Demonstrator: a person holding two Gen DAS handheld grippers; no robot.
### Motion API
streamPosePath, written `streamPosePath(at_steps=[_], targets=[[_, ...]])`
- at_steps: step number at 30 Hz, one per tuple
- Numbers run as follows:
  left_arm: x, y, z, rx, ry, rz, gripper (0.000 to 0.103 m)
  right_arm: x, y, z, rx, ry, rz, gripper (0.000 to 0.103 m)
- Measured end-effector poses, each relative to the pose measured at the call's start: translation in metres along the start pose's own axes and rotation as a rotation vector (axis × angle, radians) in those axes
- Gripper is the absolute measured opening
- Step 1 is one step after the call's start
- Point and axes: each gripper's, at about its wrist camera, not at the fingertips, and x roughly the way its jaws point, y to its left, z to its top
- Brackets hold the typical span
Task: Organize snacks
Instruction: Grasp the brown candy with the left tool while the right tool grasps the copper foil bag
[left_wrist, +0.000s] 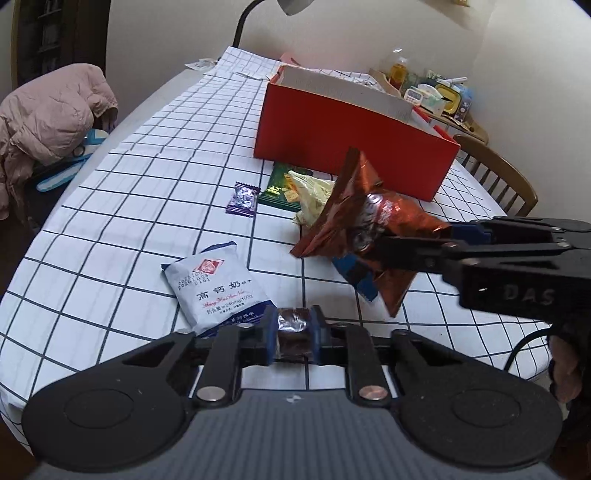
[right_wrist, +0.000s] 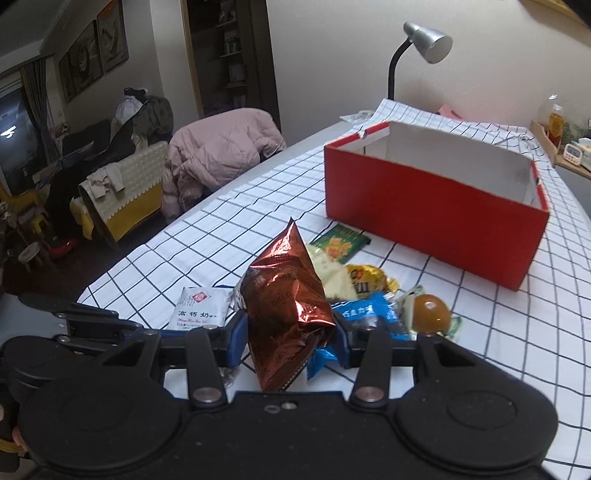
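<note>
The bench (right_wrist: 229, 221), covered with a checked cloth, fills the lower and middle part of both views and carries all the snacks.

The red box (right_wrist: 436, 218) stands open-topped at the right centre of the right wrist view. In that view its white interior shows no contents, so it is probably the collection container; it sits just beyond the loose snacks, which keeps transfers short.

The brown foil bag (right_wrist: 288, 306) is upright at frame centre. The right hand-held gripper (right_wrist: 290, 341) pinches it near its lower half between the blue pads (right_wrist: 238, 339), and the bag appears lifted off the cloth, probably for transfer to the box. A blue packet (right_wrist: 369, 314) lies just behind the bag, touching the pile.

The white packet (left_wrist: 218, 288) lies flat at lower centre-left of the left wrist view, just beside the left hand-held gripper (left_wrist: 293, 334).

That gripper pinches a small dark wrapped candy (left_wrist: 293, 325) between its pads, low over the cloth.

The green packet (left_wrist: 280, 188) lies flat against the box front, partly under a yellow bag (left_wrist: 310, 195).

The purple candy (left_wrist: 242, 199) lies alone at centre-left, apart from the pile.
</note>
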Motion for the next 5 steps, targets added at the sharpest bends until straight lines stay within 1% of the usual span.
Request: streamPosePath(at_steps=[3, 5], targets=[[0.0014, 0.0009, 0.0004, 0.007, 0.018, -0.004, 0.015, -0.0052, -0.0009, -0.001, 0.0, -0.004, -0.008, 0.045], [-0.0024, -0.001, 0.0005, 0.016, 0.0, 0.011, 0.015, -0.0083, -0.0024, -0.0028, 0.009, -0.008, -0.008, 0.045]])
